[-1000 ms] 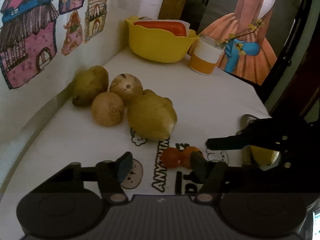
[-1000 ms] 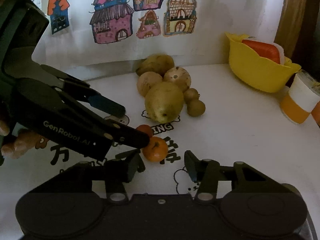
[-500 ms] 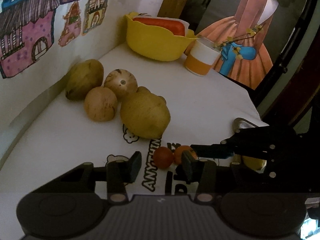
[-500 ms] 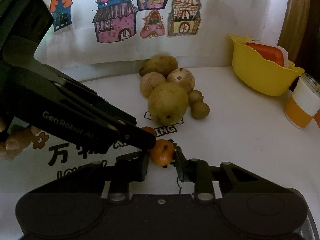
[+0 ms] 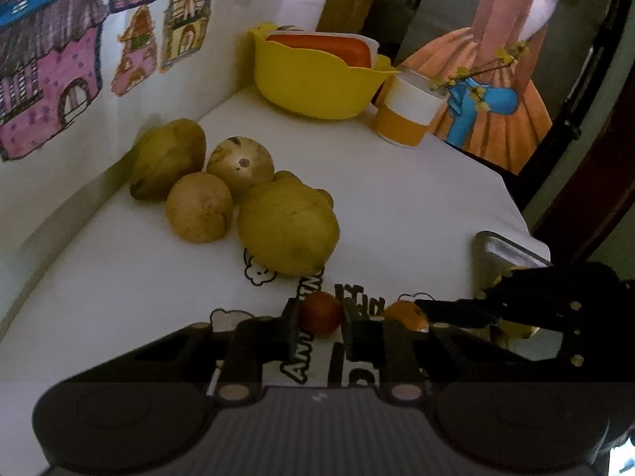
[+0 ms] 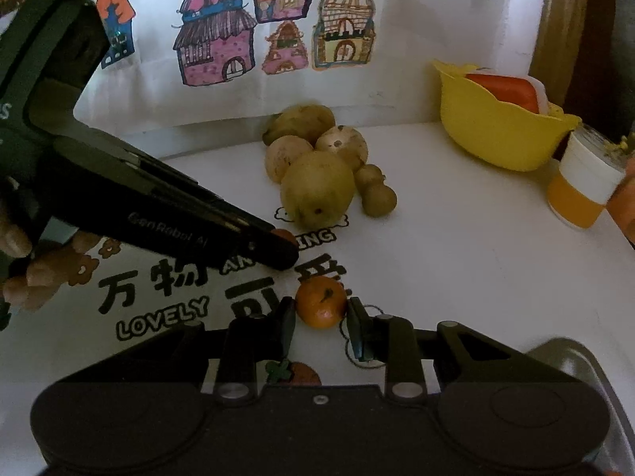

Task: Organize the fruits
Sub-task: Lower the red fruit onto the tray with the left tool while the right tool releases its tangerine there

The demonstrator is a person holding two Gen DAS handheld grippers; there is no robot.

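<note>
A small red fruit (image 5: 321, 311) sits between the fingers of my left gripper (image 5: 320, 319), which is shut on it just above the printed cloth. My right gripper (image 6: 320, 315) is shut on a small orange mandarin (image 6: 320, 301) low over the cloth. In the right wrist view the left gripper (image 6: 278, 252) reaches in from the left, with the red fruit (image 6: 283, 235) showing at its tip. The mandarin (image 5: 405, 313) and the right gripper (image 5: 436, 311) appear to the right of the red fruit. A cluster of yellow-brown pears (image 5: 287, 230) (image 6: 317, 188) lies beyond.
A yellow bowl (image 5: 317, 79) (image 6: 496, 131) with a red-and-white thing in it stands at the back, beside a white and orange cup (image 5: 408, 115) (image 6: 579, 186). A metal tray (image 5: 500, 250) (image 6: 575, 357) lies at the table's right edge. A house-print cloth covers the wall.
Both grippers went from open to shut, the left on the red fruit and the right on the mandarin. The two small fruits, which were touching, now sit apart.
</note>
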